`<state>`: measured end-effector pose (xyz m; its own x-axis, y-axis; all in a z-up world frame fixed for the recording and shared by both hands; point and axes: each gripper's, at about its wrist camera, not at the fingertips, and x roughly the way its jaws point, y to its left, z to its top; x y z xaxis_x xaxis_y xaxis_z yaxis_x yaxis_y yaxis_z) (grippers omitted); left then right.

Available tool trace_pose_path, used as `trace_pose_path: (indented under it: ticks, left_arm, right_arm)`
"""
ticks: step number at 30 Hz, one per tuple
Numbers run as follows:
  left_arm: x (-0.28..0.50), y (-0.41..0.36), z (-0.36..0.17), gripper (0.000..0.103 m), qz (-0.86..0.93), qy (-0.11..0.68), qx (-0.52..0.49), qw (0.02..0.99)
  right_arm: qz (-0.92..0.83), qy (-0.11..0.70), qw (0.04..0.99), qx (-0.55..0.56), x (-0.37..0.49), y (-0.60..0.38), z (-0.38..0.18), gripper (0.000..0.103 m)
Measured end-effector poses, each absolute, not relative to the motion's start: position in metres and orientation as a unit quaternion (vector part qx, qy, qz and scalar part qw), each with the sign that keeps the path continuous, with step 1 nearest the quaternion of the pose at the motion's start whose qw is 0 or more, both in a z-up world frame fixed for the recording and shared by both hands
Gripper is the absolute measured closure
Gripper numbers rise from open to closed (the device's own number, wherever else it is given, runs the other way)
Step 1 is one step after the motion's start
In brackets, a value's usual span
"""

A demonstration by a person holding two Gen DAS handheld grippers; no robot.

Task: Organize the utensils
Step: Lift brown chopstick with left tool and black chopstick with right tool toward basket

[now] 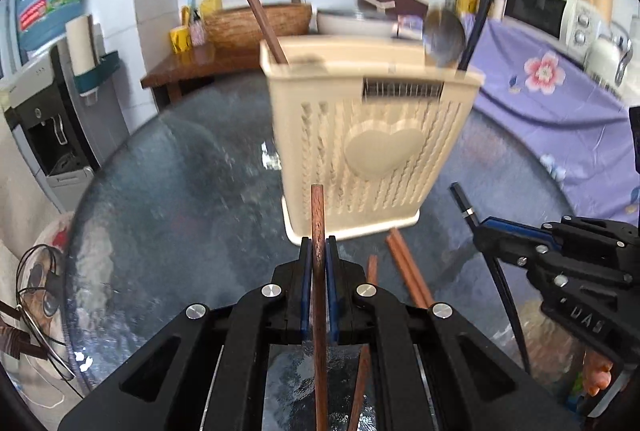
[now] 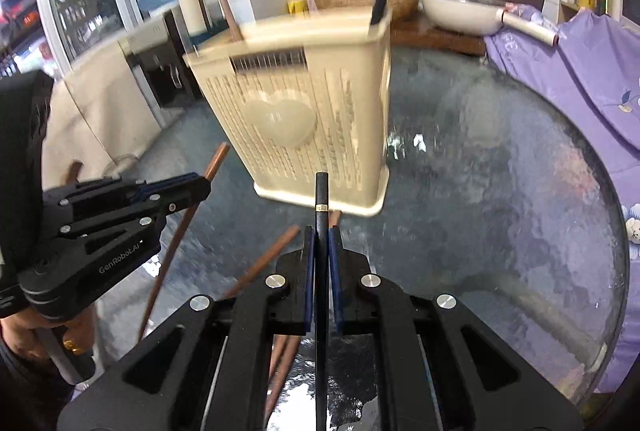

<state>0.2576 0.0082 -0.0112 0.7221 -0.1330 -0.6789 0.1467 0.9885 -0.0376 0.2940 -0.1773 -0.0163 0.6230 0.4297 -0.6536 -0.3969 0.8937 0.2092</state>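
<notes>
L gripper [image 1: 319,245]: jaws closed tight on a brown chopstick [image 1: 318,215], which runs straight down the gap between the blue pads and sticks out past the tips. Body angled downward. Seen from the R cam, it comes in from the left edge with the stick's tip poking out beyond its fingers, and a hand [image 2: 48,343] w/ a gold ring wraps the handle below

R gripper [image 2: 321,243]: jaws pinched shut on a black chopstick [image 2: 321,199], stick centred between the pads, its end w/ a gold band out in front of the tips. Also tilted downward. In the L cam it reaches in from the right edge
</notes>
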Motion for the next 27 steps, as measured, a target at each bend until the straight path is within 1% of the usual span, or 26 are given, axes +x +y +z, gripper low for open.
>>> trace_pose_path:
  ticks: [12, 18, 27]
  left_arm:
    - [0.217, 0.019, 0.061, 0.096, -0.083, 0.274, -0.025, 0.958]
    - [0.204, 0.019, 0.079, 0.096, -0.089, 0.248, -0.022, 0.965]
    - [0.200, 0.020, 0.090, 0.096, -0.091, 0.233, -0.026, 0.968]
  right_arm:
    - [0.267, 0.266, 0.924, 0.065, 0.250, -0.209, 0.069, 0.095]
    - [0.271, 0.245, 0.929, 0.059, 0.237, -0.212, 0.085, 0.095]
    - [0.273, 0.236, 0.931, 0.050, 0.236, -0.207, 0.095, 0.095]
